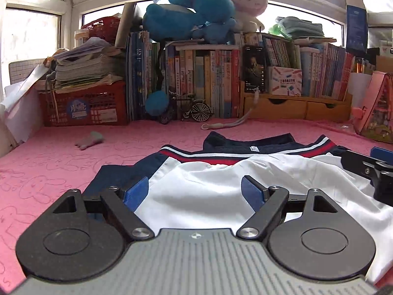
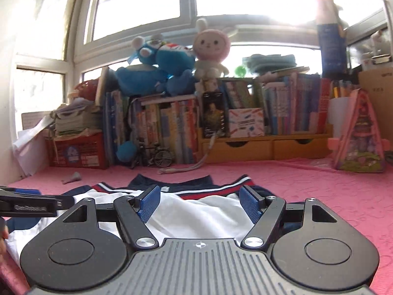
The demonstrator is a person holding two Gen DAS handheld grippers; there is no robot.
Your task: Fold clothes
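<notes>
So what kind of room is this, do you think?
Probably a child's bedroom or study corner at home: rows of books, plush toys piled on top by the window, and a shirt spread on a pink cover.

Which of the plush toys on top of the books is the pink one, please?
The pink bunny, rightmost of the plush toys. It has a pale face and white body; the two toys left of it are blue.

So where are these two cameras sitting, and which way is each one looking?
Left wrist view: sits on the left claw, looking along its open fingers over the white and navy garment toward the bookshelf; the right claw's tip shows at its right edge.
Right wrist view: sits on the right claw, open, facing likewise; the left claw's tip shows at left.
Shared: garment, pink cloth, plush toys.
</notes>
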